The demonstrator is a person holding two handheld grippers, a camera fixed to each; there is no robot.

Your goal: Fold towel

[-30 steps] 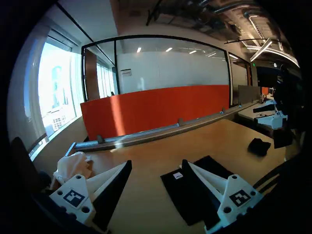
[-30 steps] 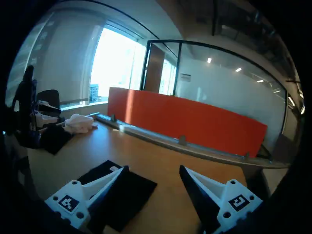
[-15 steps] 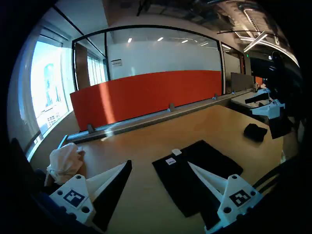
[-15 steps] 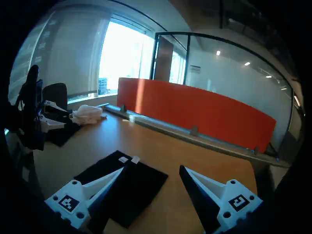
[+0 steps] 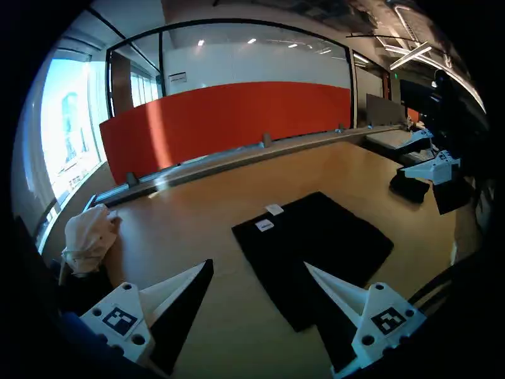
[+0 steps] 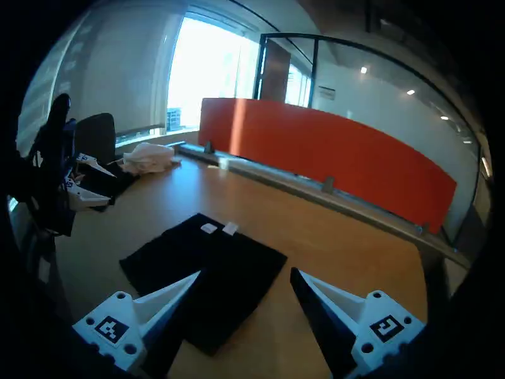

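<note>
A black towel (image 5: pixel 312 243) lies flat on the wooden table (image 5: pixel 208 221), with two small white tags near its far edge. In the left gripper view my left gripper (image 5: pixel 255 278) hangs open above the table, its right finger over the towel's near part. In the right gripper view the same black towel (image 6: pixel 205 268) spreads ahead, and my right gripper (image 6: pixel 246 287) is open above its near edge. Nothing is between either pair of fingers. The other gripper (image 5: pixel 432 174) shows far right in the left gripper view, and the other gripper (image 6: pixel 79 189) far left in the right gripper view.
A crumpled cream cloth (image 5: pixel 88 237) lies at the table's left end; the same cream cloth (image 6: pixel 148 158) shows in the right gripper view. A small black folded item (image 5: pixel 409 187) sits at the right. An orange divider panel (image 5: pixel 227 126) runs along the table's far edge. A dark chair (image 6: pixel 98 136) stands by the window.
Both views have tipped downward and drawn closer to the table, so the black towel shows larger and more fully between the fingers. Both grippers stayed open.
</note>
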